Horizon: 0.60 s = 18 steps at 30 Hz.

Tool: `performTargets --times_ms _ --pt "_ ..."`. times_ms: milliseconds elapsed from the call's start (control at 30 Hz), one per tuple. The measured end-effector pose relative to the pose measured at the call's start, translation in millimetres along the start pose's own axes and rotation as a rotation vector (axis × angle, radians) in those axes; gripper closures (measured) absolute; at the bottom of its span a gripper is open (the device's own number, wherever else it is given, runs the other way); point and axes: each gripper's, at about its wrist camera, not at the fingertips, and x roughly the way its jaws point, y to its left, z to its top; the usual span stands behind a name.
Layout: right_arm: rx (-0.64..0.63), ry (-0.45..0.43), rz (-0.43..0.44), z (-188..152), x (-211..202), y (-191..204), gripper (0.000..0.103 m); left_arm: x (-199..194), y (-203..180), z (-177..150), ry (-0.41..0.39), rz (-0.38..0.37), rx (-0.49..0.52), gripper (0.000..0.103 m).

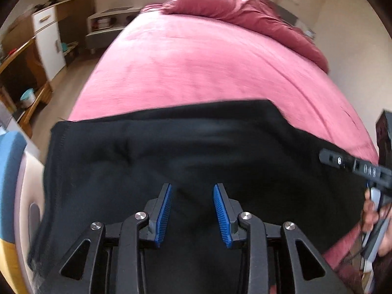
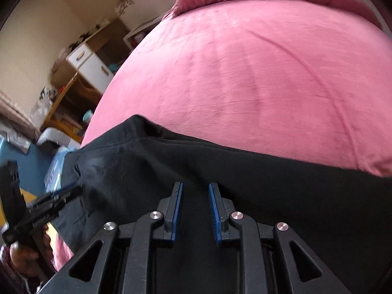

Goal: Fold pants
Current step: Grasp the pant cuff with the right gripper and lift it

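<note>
You are holding both tools over the black pants (image 1: 171, 152), which are lying across the near edge of the bed (image 1: 196, 68), part of the cloth hanging off the left end.

Left tool (image 1: 192, 188): jaws are standing spread, pads clear of the cloth, nothing pinched. Right tool (image 2: 195, 186): jaws are standing narrowly apart, nothing visibly caught between the pads. In the left view you are seeing the right tool's body at the right edge with your hand (image 1: 372, 213) on it; in the right view your other hand (image 2: 27, 252) is showing at lower left.

Risks, as judgement:
- You are pointing both tools at flat mid-panel cloth, not at an edge. Closing here is likely to catch one layer only, and the fold would come out skewed.
- The overhanging end is likely to drag the rest off the bed if you are lifting only one side.
- Both views are blurring; closing while travelling risks a missed or shallow pinch.
- Black on black is hiding seams and layers, so I cannot tell waistband from leg end.

Materials: the pants are looking matte, soft and limp, with shallow wrinkles and a stitched hem at the left edge. The bed cover is pink, brushed-looking, lightly creased, soft underneath. The pads (image 1: 221, 216) are blue and ribbed, the tool frames black and rigid.
</note>
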Motion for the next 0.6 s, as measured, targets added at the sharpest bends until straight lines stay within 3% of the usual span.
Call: performTargets --times_ms 233,467,600 --pt "0.275 -0.132 -0.065 -41.1 -85.3 -95.3 0.068 4.9 -51.6 -23.3 0.029 -0.074 0.127 0.067" --pt "0.653 -0.320 -0.170 -114.6 -185.4 -228.5 0.064 9.4 -82.6 -43.7 0.057 -0.094 0.173 0.067" --pt "0.867 -0.433 -0.178 -161.4 -226.3 -286.0 0.062 13.8 -90.1 -42.4 0.067 -0.091 0.190 0.066"
